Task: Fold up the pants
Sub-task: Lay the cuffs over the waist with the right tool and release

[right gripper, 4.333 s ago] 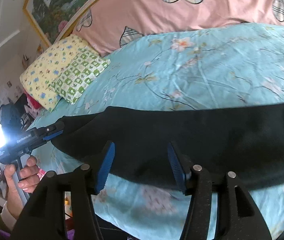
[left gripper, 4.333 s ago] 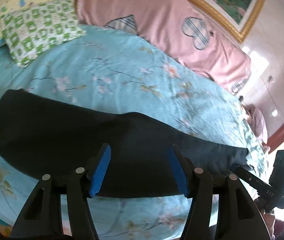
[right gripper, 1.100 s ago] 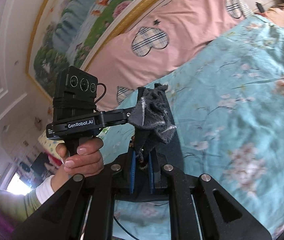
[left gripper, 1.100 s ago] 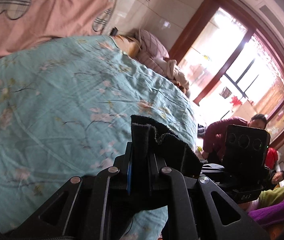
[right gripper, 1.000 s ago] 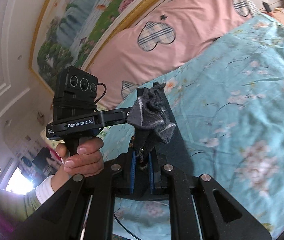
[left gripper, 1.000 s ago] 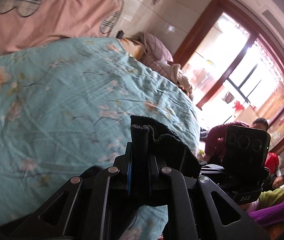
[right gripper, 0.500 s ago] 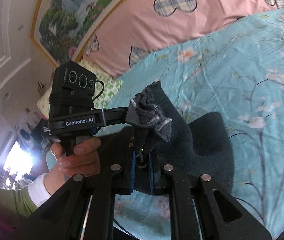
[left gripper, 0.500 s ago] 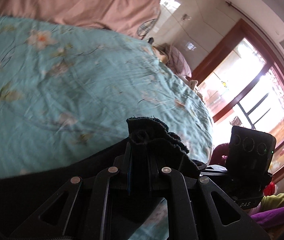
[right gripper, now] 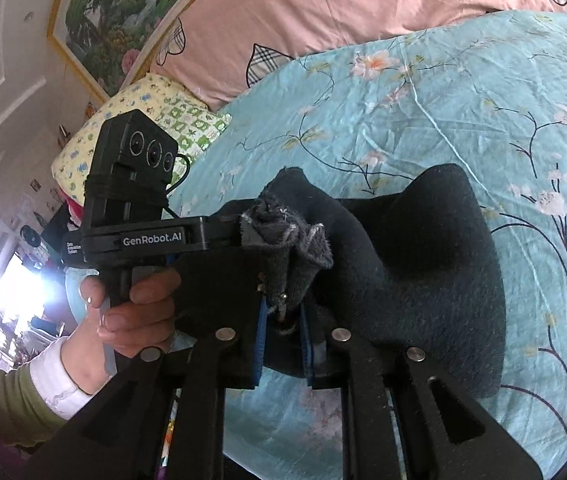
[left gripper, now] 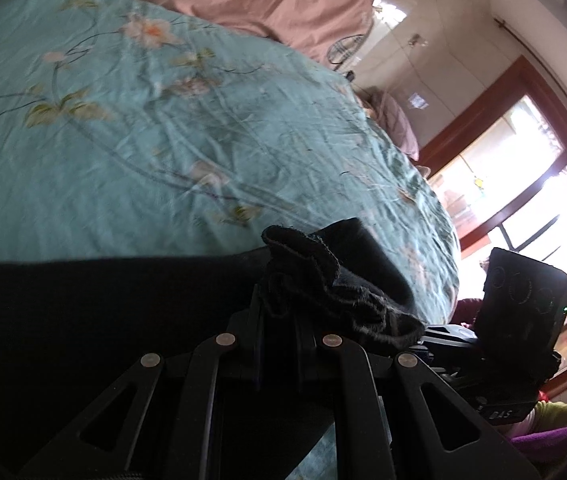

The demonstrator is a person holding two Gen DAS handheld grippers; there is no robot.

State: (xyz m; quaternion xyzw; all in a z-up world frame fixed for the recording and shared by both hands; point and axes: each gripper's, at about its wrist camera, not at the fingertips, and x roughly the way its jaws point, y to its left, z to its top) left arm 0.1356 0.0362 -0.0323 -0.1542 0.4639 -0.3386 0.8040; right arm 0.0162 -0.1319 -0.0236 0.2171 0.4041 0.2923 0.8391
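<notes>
The pants [right gripper: 423, 256] lie folded over on the bed [right gripper: 463, 100], near its front edge. The left tongs [right gripper: 243, 236] and the right tongs [right gripper: 281, 320] meet side by side at one bunched edge of the pants, left tongs to the left. The right tongs have just been opening, with fabric between them. The pillows [right gripper: 155, 120] lie at the bed's far left. The headboard cushion [right gripper: 363, 4] stands behind the bed, below the painting [right gripper: 115, 4].
</notes>
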